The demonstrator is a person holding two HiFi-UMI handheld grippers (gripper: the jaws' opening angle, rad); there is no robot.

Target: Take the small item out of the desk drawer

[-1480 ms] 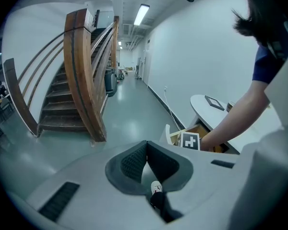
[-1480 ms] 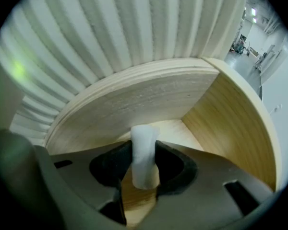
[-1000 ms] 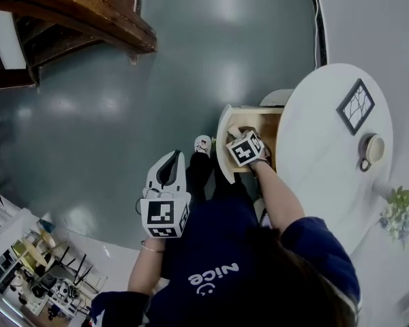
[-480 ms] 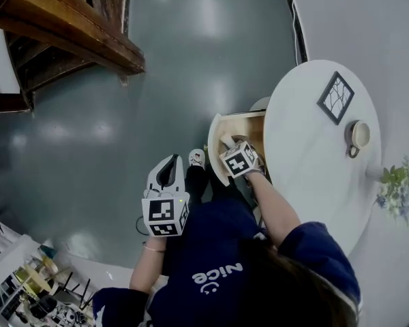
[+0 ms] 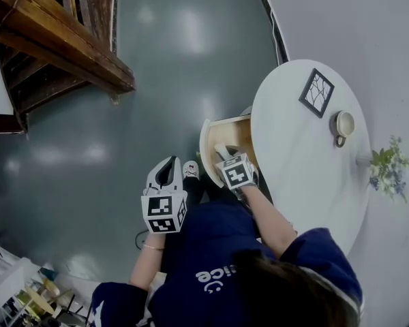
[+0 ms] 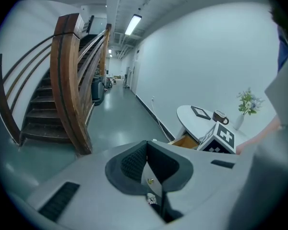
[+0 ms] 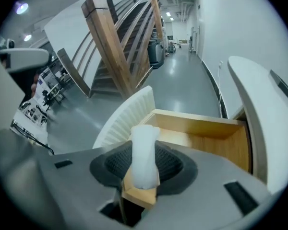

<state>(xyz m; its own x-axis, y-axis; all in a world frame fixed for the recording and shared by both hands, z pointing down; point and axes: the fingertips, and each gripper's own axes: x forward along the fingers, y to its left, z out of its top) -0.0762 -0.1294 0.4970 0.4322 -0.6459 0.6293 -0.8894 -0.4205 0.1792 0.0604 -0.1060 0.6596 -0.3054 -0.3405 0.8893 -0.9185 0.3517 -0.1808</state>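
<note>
- Small white item is my target. The biggest thing nearby is the round white table, and the wooden drawer stands pulled out from under its rim.
- Left gripper: it hangs well apart from the drawer on the floor side, jaws pressed together with nothing between them.
- Right gripper: it sits right over the drawer's open front, pointing steeply down, and is the hand nearest the drawer.
- The item, which has a wooden base, is clamped between the right jaws. Its long axis runs along them, with the white end aimed at the drawer's box.
- As I read it, the item sits above the drawer's walls, so the next move needs to go away from the drawer.
</note>
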